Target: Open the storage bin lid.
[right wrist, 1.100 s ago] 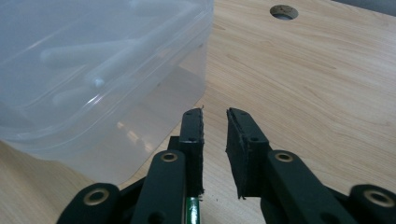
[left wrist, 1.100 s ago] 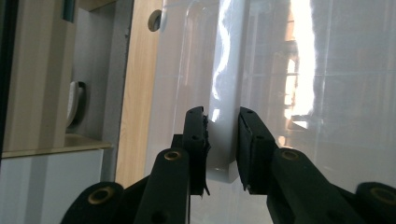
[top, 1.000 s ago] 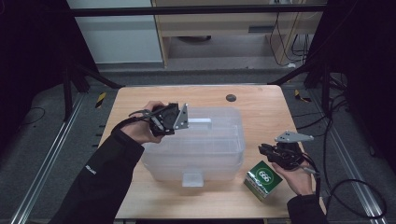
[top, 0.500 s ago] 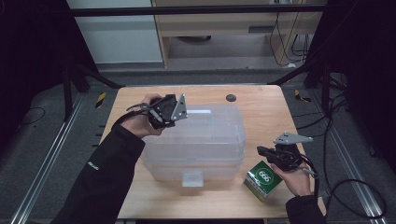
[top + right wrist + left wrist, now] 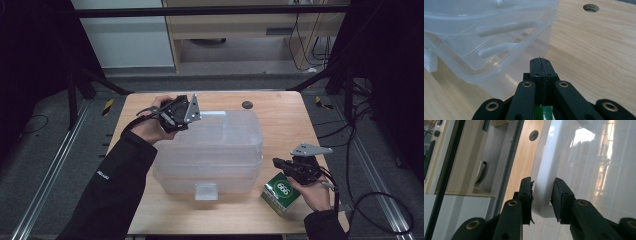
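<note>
A clear plastic storage box (image 5: 210, 150) with its lid on stands mid-table. My left gripper (image 5: 200, 116) is at its far-left corner, and its jaws have just been opening a little. In the left gripper view the left gripper (image 5: 541, 195) still has both pads against a white latch (image 5: 544, 182) on the box's far side. At the near right, my right gripper (image 5: 276, 163) hovers over a green carton (image 5: 282, 192). Seen in its own view, the right gripper (image 5: 540, 62) is shut with nothing between its pads, pointing at the box (image 5: 486, 37).
A second white latch (image 5: 206, 191) sits on the box's near side. A round hole (image 5: 246, 104) is in the wooden table (image 5: 280, 130) beyond the box. Bare wood lies right of the box. Cables trail off the table's right edge.
My left gripper has shifted a little toward the far edge of the table at the box's corner. The right gripper's jaws have closed fully and the hand has stayed put.
</note>
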Available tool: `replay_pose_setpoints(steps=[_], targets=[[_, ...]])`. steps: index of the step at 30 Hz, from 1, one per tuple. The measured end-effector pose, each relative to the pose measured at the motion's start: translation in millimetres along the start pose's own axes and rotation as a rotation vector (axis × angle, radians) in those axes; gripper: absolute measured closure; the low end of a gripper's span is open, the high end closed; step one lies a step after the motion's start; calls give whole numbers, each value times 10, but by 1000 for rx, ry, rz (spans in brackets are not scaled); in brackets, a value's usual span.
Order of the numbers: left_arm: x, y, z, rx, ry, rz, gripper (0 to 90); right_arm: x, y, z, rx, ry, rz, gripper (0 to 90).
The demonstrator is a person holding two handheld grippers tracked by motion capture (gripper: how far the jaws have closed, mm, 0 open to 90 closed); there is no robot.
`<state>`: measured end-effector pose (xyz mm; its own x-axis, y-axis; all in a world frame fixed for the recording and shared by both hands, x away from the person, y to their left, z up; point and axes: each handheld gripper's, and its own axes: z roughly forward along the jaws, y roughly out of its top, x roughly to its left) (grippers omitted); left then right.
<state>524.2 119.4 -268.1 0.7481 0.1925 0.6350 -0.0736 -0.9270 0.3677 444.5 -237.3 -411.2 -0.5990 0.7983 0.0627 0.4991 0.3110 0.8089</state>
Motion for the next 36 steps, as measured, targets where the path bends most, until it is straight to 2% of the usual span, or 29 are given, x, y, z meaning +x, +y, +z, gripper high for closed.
replay_pose_setpoints(steps=[2,7,14,20,26,30,36], targets=[[5,2,15,-6,8,-20,703,9,1,4,-3,4,0,900],[47,-1,33,-7,15,-32,698,25,3,18,-8,5,0,899],[99,-1,62,-12,20,-53,695,66,29,27,-42,38,3,900],[121,2,72,-9,14,-64,692,154,94,39,-94,90,3,900],[131,-4,72,-8,6,-66,690,211,161,32,-131,118,2,900],[127,-4,70,-8,1,-67,690,233,187,41,-138,123,1,899],[116,-24,74,-25,-7,-91,687,232,196,35,-150,136,14,899]])
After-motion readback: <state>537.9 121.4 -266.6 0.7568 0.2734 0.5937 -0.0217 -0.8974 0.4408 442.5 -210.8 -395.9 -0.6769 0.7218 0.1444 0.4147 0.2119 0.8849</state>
